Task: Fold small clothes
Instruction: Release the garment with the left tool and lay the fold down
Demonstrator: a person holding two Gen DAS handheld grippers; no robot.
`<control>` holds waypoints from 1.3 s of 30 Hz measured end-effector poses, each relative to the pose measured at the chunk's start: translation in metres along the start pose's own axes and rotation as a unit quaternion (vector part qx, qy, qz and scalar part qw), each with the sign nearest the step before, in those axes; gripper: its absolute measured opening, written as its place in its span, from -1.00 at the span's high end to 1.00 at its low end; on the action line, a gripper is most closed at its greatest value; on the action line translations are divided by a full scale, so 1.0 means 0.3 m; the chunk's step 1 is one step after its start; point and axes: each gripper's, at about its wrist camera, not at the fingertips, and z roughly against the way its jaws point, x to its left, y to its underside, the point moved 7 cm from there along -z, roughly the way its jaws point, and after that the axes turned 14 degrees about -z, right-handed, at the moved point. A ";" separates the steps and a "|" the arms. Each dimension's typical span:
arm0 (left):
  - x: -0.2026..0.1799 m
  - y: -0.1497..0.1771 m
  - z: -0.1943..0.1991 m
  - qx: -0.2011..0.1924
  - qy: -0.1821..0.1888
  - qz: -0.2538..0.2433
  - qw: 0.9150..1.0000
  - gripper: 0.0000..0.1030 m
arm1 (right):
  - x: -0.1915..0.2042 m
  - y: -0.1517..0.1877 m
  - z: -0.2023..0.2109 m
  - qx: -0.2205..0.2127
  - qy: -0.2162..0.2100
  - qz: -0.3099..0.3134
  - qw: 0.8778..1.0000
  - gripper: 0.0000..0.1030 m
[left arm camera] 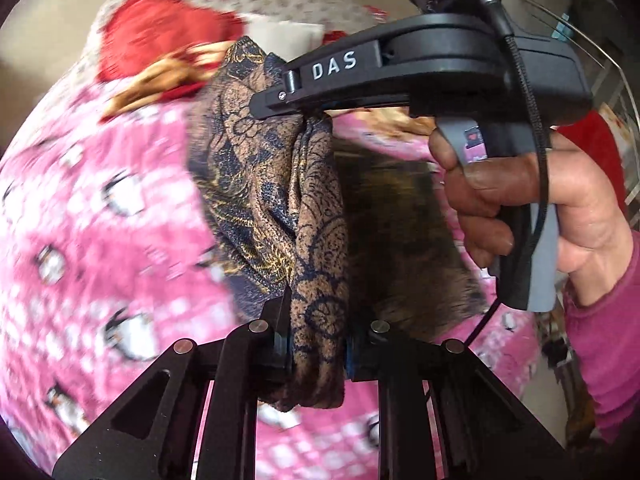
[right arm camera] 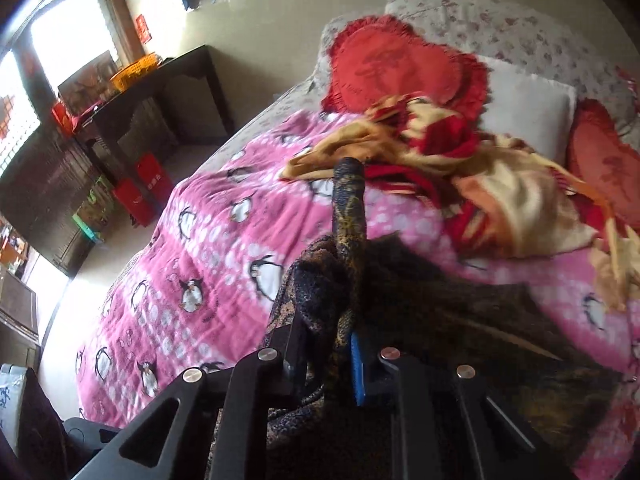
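Looking along the left gripper (left arm camera: 316,354), we find its jaws clamped on a bunched fold of the brown-and-navy patterned cloth (left arm camera: 276,184); the pads are mostly buried in fabric. The same view shows the right gripper (left arm camera: 298,106) from the side, pinching the cloth's upper edge, with "DAS" legible on its body and a hand (left arm camera: 520,208) on the grip. The cloth hangs between the two above the pink penguin blanket (left arm camera: 92,208), which is blurred here. From the right wrist, the right gripper's own jaws are narrow on the cloth, one blue pad (right arm camera: 357,372) showing. Only this view shows the red cushion (right arm camera: 396,64), the heap of red-and-gold clothes (right arm camera: 460,168) and a dark desk (right arm camera: 160,96); red wall signs are unreadable.
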 end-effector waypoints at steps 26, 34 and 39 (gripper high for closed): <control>-0.416 -0.075 -0.171 0.031 0.062 -0.134 0.989 -0.17 | -0.890 0.235 0.222 -0.057 0.031 -0.262 0.963 0.11; -0.159 0.077 -0.281 0.094 -0.064 -0.109 0.987 -0.17 | -0.847 0.195 0.222 -0.090 0.102 -0.217 0.967 0.83; -0.145 0.144 -0.401 0.132 -0.060 -0.097 0.985 -0.17 | -0.948 0.233 0.197 -0.081 0.142 -0.245 0.956 0.86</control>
